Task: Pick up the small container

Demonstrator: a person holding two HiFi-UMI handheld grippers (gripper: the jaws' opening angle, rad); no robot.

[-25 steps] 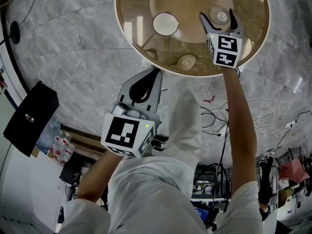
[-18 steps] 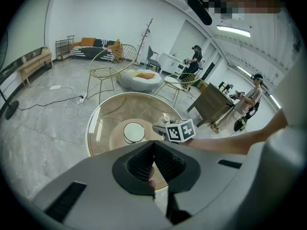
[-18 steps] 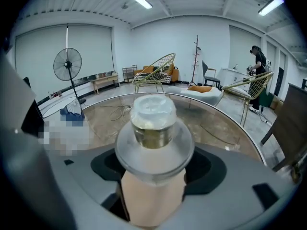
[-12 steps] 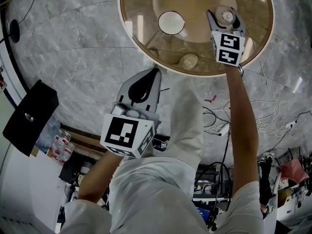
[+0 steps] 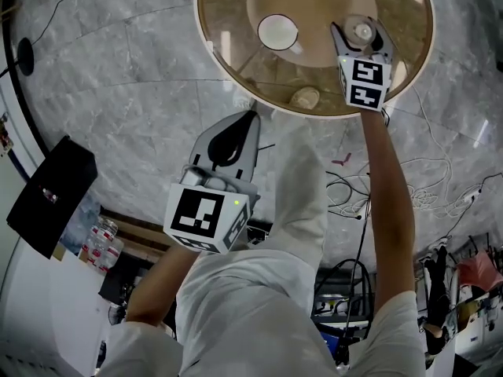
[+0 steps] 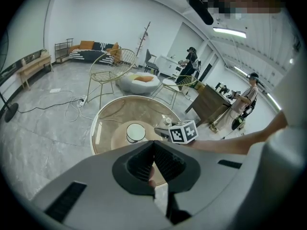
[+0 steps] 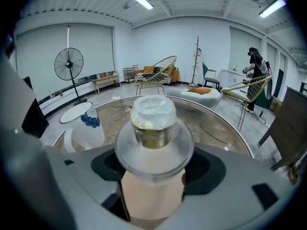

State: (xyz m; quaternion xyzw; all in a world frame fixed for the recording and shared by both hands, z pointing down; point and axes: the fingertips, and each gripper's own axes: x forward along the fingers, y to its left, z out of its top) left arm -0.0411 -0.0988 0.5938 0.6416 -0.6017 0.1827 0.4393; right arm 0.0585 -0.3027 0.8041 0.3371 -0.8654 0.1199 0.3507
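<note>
Right gripper (image 5: 360, 33), jaws just closed inward, apparently clamps the small lidded container (image 7: 153, 126) on the round glass table's (image 5: 224, 23) right half; left gripper (image 5: 251, 118), nearer, fully shut, empty

On my feed, the small container (image 7: 152, 128) looks like clear, glossy plastic. The tabletop (image 5: 228, 22) is shiny tinted glass, the mug (image 5: 277, 32) smooth white glaze, the floor (image 5: 118, 77) polished grey marble.
</note>
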